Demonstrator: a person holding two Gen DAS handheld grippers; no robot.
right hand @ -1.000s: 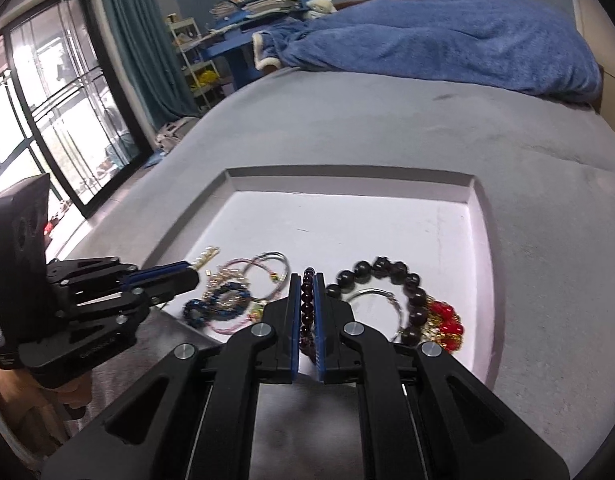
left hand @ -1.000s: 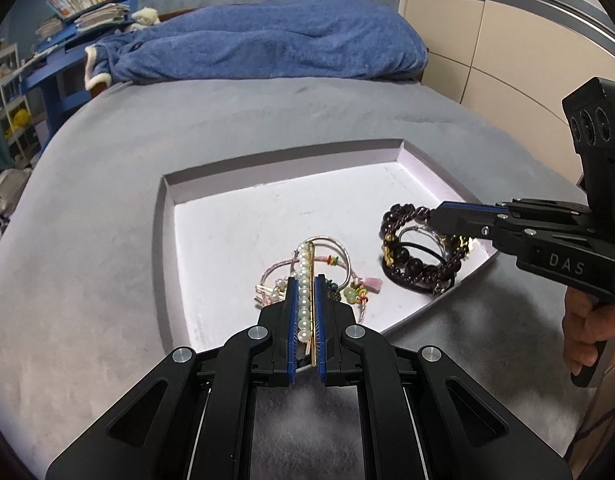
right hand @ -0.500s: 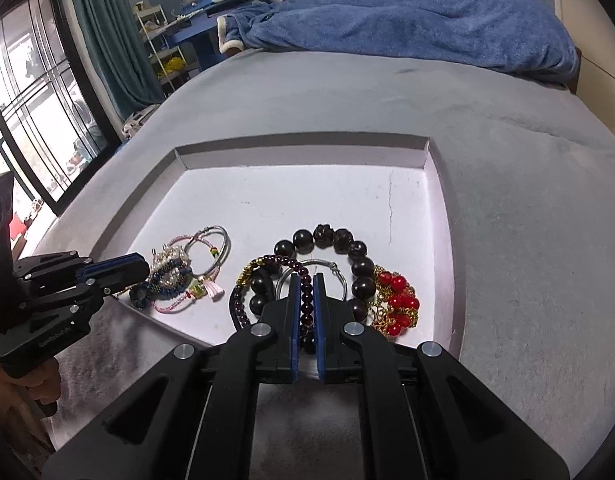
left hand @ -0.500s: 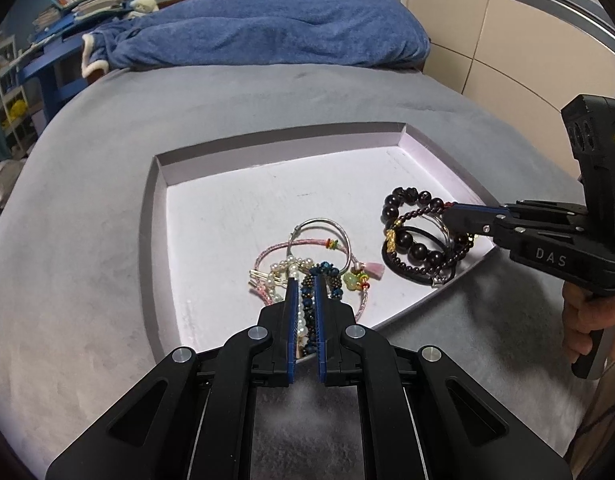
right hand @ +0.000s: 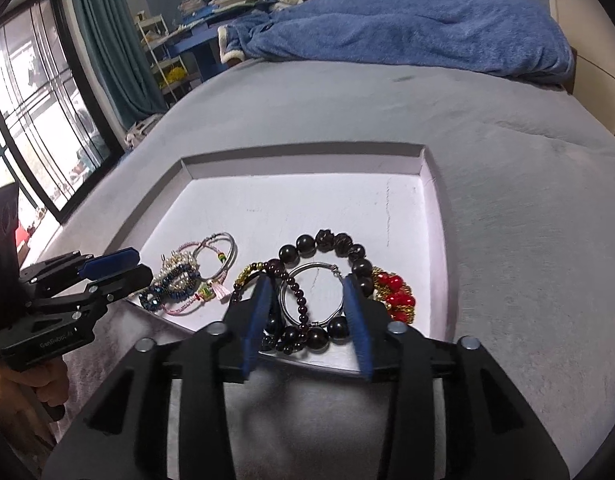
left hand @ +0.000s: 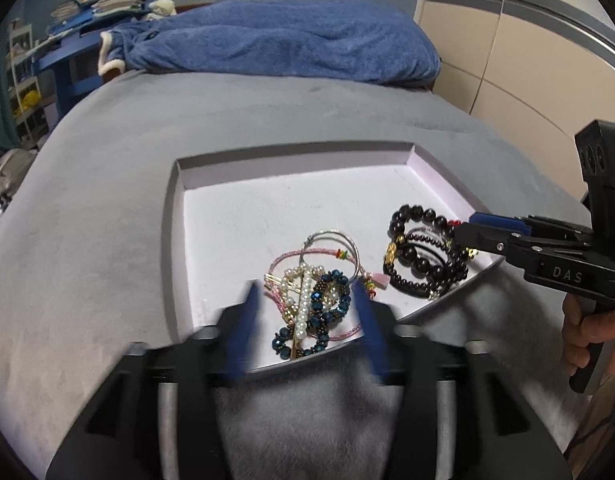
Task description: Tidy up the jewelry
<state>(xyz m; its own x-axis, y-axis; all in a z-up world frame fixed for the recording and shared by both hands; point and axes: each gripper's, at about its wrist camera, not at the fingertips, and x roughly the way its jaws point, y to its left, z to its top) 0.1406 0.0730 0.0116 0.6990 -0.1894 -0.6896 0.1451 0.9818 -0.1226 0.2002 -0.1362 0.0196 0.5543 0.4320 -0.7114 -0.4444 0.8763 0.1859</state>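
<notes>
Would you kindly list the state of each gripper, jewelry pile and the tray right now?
Left gripper: jaws open, just been opening, astride the pearl pile, not gripping.
Right gripper: jaws open, just been opening, nothing gripped.
Pearl pile: tangled, lying in tray.
Dark bead pile: heaped, lying in tray.
Tray: lidless, on bed.

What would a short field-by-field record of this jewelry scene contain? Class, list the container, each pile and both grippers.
container: shallow white tray on a grey bed cover
left pile: pearl strand, blue bead bracelet, pink cords, thin silver hoop
right pile: large dark bead bracelet, small dark beads, silver bangle, red and gold beads
left gripper: jaws just opened, astride left pile, gripping nothing
right gripper: jaws just opened, astride right pile, gripping nothing
</notes>
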